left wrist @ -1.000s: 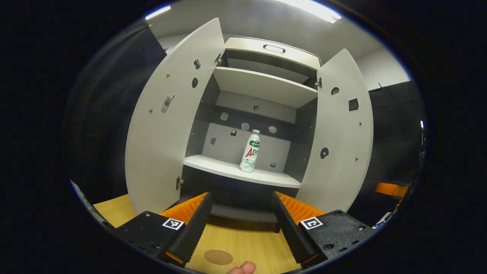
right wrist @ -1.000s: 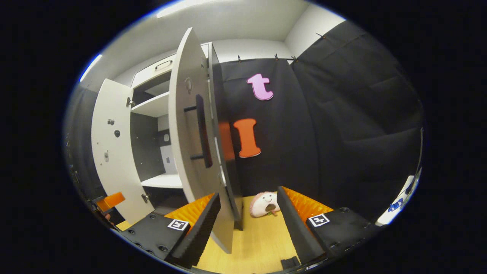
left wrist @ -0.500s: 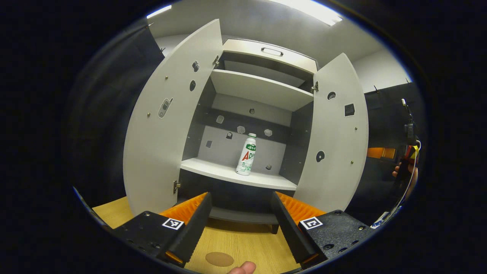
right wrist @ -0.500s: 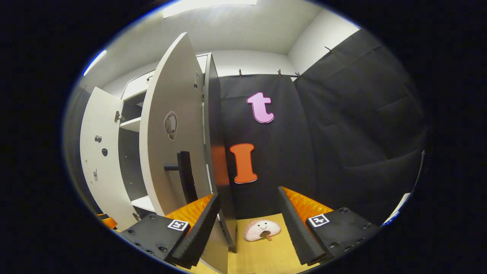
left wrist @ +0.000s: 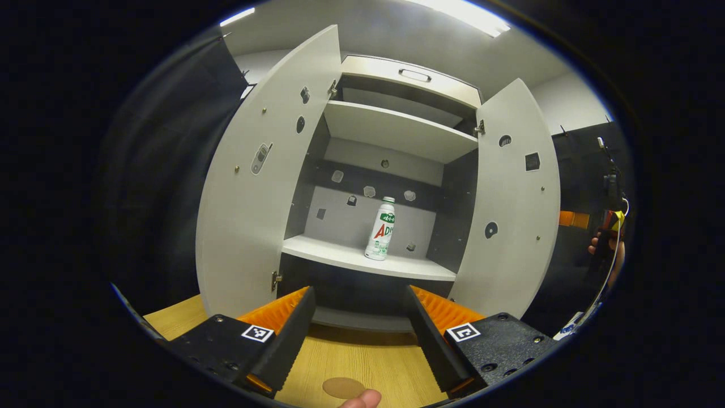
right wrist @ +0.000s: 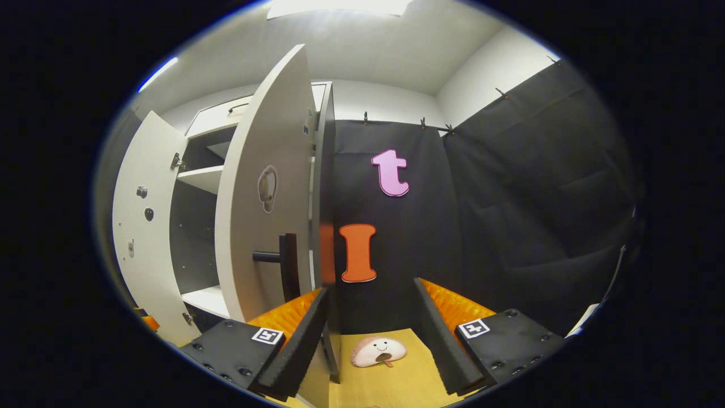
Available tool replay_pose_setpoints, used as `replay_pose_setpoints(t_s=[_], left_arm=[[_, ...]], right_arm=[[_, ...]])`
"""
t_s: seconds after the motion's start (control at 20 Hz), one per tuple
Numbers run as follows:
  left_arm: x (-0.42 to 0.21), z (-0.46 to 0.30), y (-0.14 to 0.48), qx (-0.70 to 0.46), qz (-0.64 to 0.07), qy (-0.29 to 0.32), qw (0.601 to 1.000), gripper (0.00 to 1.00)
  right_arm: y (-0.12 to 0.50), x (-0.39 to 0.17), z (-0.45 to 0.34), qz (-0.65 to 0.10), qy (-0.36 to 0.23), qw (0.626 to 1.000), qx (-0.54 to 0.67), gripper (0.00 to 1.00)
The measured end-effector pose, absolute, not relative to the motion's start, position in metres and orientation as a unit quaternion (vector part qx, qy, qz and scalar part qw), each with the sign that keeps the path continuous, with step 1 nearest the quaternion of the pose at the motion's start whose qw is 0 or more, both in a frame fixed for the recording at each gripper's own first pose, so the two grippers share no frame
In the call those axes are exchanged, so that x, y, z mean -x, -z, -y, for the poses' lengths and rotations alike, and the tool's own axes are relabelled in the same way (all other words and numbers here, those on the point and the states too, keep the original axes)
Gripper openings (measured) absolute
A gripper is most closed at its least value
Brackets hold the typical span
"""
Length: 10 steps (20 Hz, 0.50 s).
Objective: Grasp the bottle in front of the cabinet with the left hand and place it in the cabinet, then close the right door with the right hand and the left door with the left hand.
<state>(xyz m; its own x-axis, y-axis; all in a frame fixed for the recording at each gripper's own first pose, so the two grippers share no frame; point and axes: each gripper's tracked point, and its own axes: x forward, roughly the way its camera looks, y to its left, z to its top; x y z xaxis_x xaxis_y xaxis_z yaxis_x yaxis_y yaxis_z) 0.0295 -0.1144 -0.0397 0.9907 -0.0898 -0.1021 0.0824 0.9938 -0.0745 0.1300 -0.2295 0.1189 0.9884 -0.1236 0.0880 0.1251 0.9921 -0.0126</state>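
The grey cabinet [left wrist: 391, 127] takes up the centre of the left gripper view, both doors swung wide: the left door [left wrist: 255, 175] at frame left, the right door [left wrist: 512, 198] at frame right. In the right gripper view the right door [right wrist: 266, 198] stands left of centre, its outer face and dark bar handle [right wrist: 288, 266] turned toward the camera. The left gripper [left wrist: 358, 326] sits at bottom centre, fingers spread apart and empty; the right gripper [right wrist: 368, 328] likewise gapes with nothing between its fingers. The bottle [left wrist: 381, 228] stands upright on the middle shelf [left wrist: 340, 258], long axis vertical, cap up: white body, green cap, red and green label print too small to make out
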Motion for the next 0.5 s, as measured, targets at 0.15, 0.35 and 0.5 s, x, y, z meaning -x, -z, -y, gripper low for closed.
replay_pose_setpoints(t_s=[0.15,0.35,0.5], left_arm=[[-0.039,0.121,0.037,0.043,-0.05,0.059,0.996,0.96],[-0.046,0.126,0.035,0.048,-0.047,0.078,0.995,0.96],[-0.048,0.116,0.034,0.049,-0.048,0.076,0.995,0.96]], right_arm=[[-0.12,-0.125,0.212,0.043,0.059,0.997,0.026,0.96],[-0.111,-0.126,0.169,0.031,0.02,0.999,0.002,1.0],[-0.109,-0.13,0.146,0.03,0.006,1.0,0.0,0.96]])
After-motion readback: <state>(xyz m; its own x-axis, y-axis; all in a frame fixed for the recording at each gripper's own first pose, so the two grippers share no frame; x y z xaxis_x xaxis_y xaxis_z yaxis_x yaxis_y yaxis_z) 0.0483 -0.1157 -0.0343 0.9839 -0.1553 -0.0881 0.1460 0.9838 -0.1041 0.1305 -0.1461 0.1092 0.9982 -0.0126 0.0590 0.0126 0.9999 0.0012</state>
